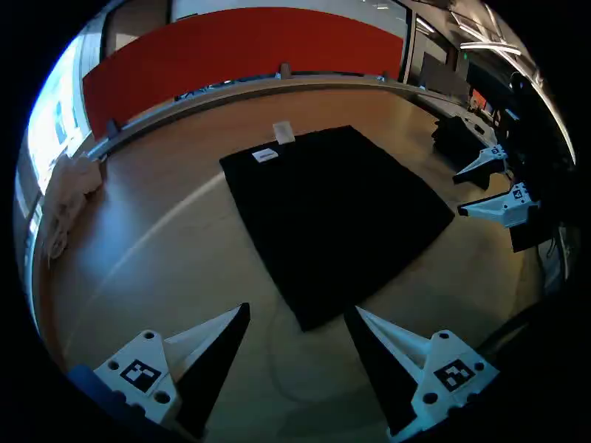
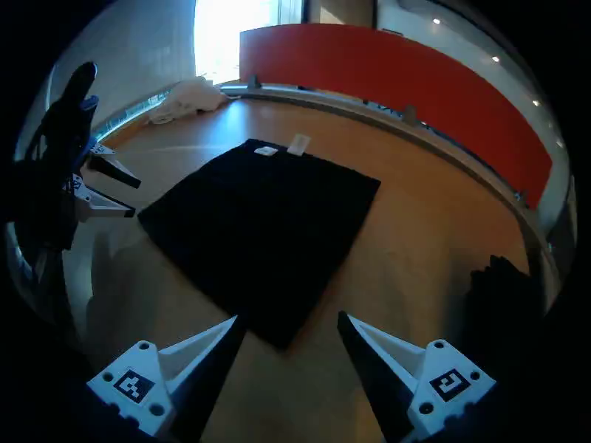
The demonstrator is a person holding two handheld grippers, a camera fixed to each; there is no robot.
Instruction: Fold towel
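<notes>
far left, left gripper view: a pale cloth heap (image 1: 66, 188) sits at the edge of a wooden table (image 1: 170, 244).
middle, left gripper view: a black towel (image 1: 332, 214) lies flat and fully spread on the table, one corner pointing at the camera. a white tag (image 1: 264, 155) sits on its far corner, with a small white card (image 1: 284, 131) just beyond.
back, left gripper view: a red panel (image 1: 244, 52) runs along the table's far side.
right, left gripper view: the right gripper (image 1: 459, 195) is beside the towel's right edge, its white fingers parted.
left gripper (image 1: 296, 308): fingers spread wide, gripping nothing; the towel's near corner lies on the table between them.
left, right gripper view: the left gripper appears from outside, fingers apart, near the towel's left corner.
top, right gripper view: a bright window (image 2: 236, 29) is above the cloth heap.
right gripper (image 2: 289, 317): fingers spread wide and holding nothing, with the towel's near corner just ahead.
far right, right gripper view: a dark heap (image 2: 502, 295) sits on the table, well apart from the towel.
</notes>
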